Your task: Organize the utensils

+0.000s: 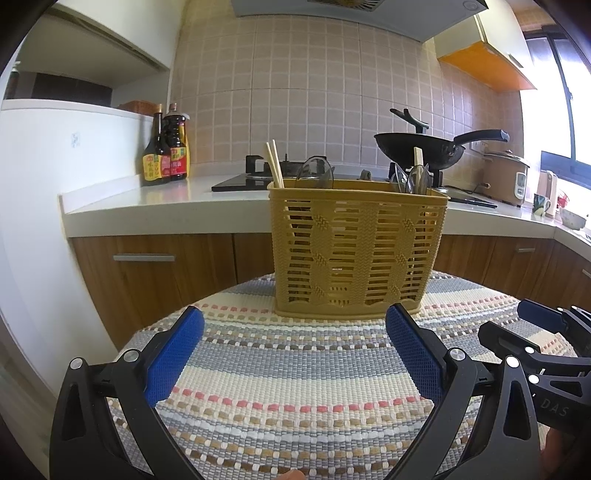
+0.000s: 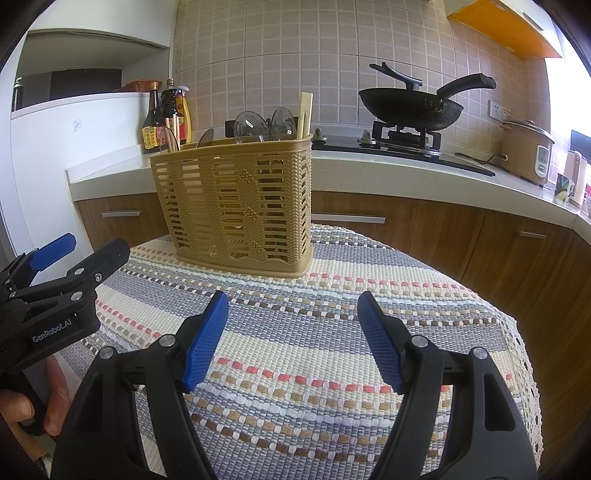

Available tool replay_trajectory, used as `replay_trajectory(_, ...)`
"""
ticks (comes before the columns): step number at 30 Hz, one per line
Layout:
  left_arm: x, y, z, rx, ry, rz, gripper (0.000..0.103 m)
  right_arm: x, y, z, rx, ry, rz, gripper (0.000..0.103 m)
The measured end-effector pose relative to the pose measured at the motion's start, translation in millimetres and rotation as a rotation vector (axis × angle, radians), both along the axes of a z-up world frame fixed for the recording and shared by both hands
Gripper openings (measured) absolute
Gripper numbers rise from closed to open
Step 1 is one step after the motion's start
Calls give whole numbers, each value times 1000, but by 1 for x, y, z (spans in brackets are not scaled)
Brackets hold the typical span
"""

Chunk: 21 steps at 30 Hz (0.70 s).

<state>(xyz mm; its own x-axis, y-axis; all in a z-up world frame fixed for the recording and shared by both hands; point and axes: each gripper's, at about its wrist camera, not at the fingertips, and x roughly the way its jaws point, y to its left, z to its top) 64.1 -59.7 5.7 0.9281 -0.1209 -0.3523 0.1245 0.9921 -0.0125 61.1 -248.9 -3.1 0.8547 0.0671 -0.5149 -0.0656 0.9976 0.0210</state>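
Slatted basket [image 1: 358, 254] hides utensil lower ends; left gripper [image 1: 295, 350], right gripper [image 2: 291, 336] fingers wide, empty

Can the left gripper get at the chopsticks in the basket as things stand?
Probably yes. The left gripper is open and empty, with only bare striped cloth between it and the basket. The chopsticks stick up above the rim at the basket's left end, clear of the spoons.

Setting: home kitchen. Evidence: beige tiled wall [image 1: 303, 92] across the upper centre; white countertop [image 1: 147, 199] over wood-front cabinets [image 1: 155, 273]; gas hob [image 2: 406, 142] carrying a black wok [image 2: 410, 105], right of centre; range hood [image 1: 351, 14] at top edge; sauce bottles [image 1: 166, 147] at left; rice cooker [image 2: 528, 155] at far right by a window [image 1: 557, 110].
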Motion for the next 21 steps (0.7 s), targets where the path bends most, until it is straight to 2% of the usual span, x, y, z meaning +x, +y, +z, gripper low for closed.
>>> replay_trajectory(15, 1, 1, 0, 4, 0, 2, 95, 0, 0, 0, 2, 1, -1, 71)
replay_trajectory(21, -4, 2, 2, 8, -24, 31, 95, 0, -1, -1, 3, 2, -2, 71)
